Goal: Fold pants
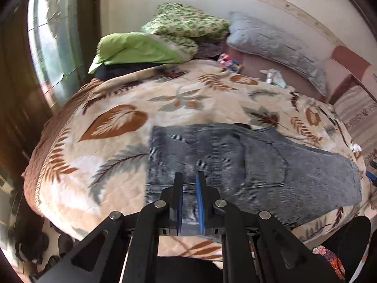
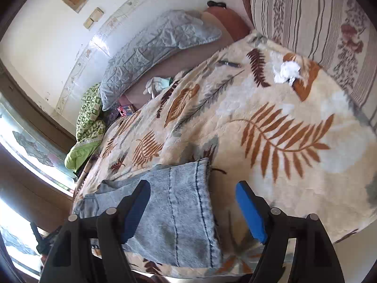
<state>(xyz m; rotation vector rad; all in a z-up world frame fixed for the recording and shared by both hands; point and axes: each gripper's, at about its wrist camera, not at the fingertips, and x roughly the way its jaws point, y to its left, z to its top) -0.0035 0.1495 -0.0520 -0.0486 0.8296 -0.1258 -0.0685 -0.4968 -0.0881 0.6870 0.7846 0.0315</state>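
We see the folded grey pants point(image 1: 247, 162) lying flat on the leaf-patterned blanket point(image 1: 113, 122) near the bed's front edge, long axis running along that edge. Our left gripper point(image 1: 189, 202) has its fingers nearly together, with a narrow gap over the denim, not clamping it. Our right gripper point(image 2: 192, 212) stands wide open, gripping nothing, above the pants' end point(image 2: 179, 212).
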